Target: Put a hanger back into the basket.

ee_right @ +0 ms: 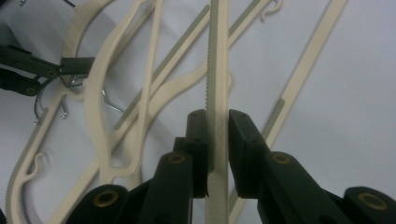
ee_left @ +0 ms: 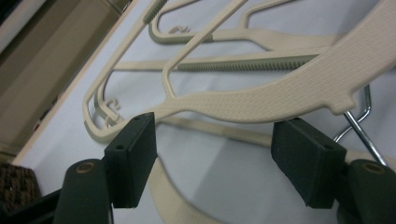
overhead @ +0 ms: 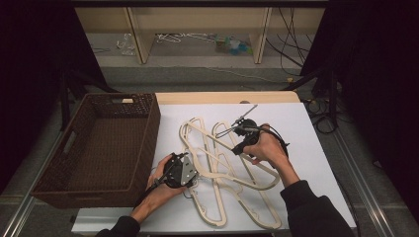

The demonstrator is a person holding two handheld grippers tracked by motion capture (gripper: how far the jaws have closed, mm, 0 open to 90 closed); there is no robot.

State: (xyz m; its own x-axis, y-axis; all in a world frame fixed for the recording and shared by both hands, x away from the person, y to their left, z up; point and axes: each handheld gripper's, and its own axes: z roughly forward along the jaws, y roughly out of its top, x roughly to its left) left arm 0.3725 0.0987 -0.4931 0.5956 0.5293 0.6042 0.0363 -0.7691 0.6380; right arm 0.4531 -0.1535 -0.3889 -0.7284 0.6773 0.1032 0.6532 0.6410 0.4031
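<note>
Hangers [overhead: 225, 170] of cream plastic lie tangled on the white table [overhead: 316, 143], just right of the dark wicker basket [overhead: 99, 148] that sits at the table's left edge. They are flat and broad-shouldered, with a fine woven-looking texture pressed into the shoulders, small hooked notches near the ends, and grey ribbed non-slip strips along the lower bars. Thin metal hooks [ee_left: 359, 121] stick out from the necks. How many hangers are in the pile I cannot tell for sure — they cross over one another at several places.

In the right gripper view the right gripper [ee_right: 217, 140] is clamped on the ribbed bar of one hanger [ee_right: 218, 70], the two black pads pressing its flat sides so the bar runs straight up between them. From the high view the right gripper [overhead: 244, 140] sits near the far middle of the pile, by the metal hooks.

The left gripper [ee_left: 215, 154] stands wide, nothing gripped between its pads; a textured hanger shoulder [ee_left: 280, 88] crosses just beyond the pad tips, lifted clear of the tabletop — whether it touches the pads I cannot tell. In the high view the left gripper [overhead: 190, 170] is at the pile's near left side, just beside the basket's corner.
</note>
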